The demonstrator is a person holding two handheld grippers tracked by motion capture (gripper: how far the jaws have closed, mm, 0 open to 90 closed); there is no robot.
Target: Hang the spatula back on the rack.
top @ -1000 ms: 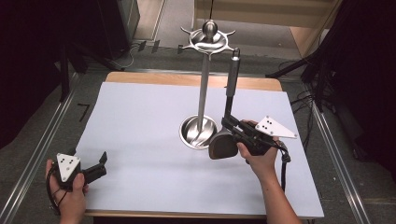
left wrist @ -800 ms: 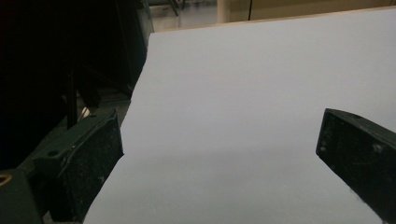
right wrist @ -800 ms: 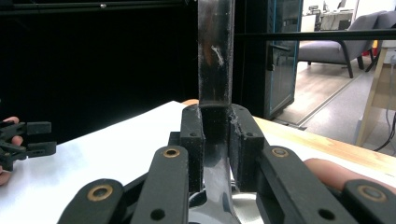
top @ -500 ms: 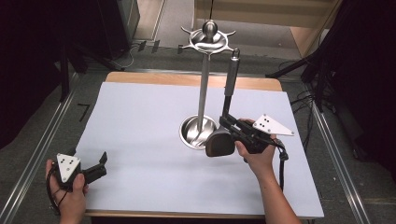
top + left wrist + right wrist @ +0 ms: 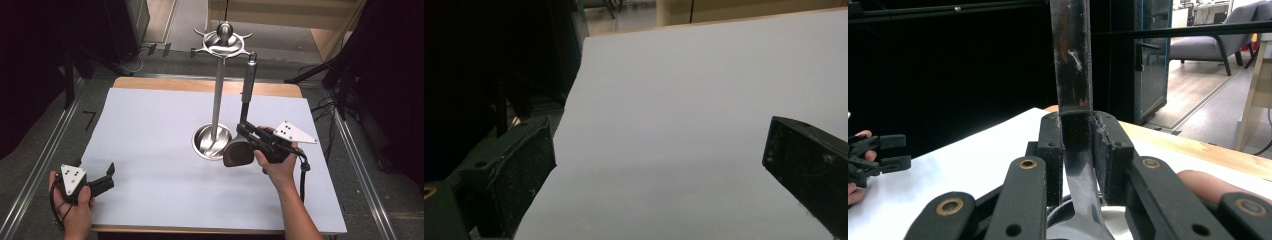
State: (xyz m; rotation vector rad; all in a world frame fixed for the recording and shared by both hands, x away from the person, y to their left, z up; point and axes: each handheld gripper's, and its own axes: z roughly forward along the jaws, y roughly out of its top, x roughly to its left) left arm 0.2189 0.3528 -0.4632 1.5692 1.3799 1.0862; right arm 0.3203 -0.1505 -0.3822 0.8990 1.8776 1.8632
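Observation:
A steel utensil stand rises from a round base at the table's middle, with hooks around its top. My right gripper is shut on the lower handle of a long utensil and holds it upright just right of the stand. Its dark head hangs beside the base. In the right gripper view the handle stands pinched in my right gripper, whose jaws have just been opening slightly. My left gripper rests open near the front left corner, nothing between its pads.
A white sheet covers the wooden table. Dark floor, metal rails and cables surround it. The far left gripper appears at the left edge of the right gripper view.
The utensil and the right gripper have shifted very slightly toward the stand's base. The left hand has stayed still.

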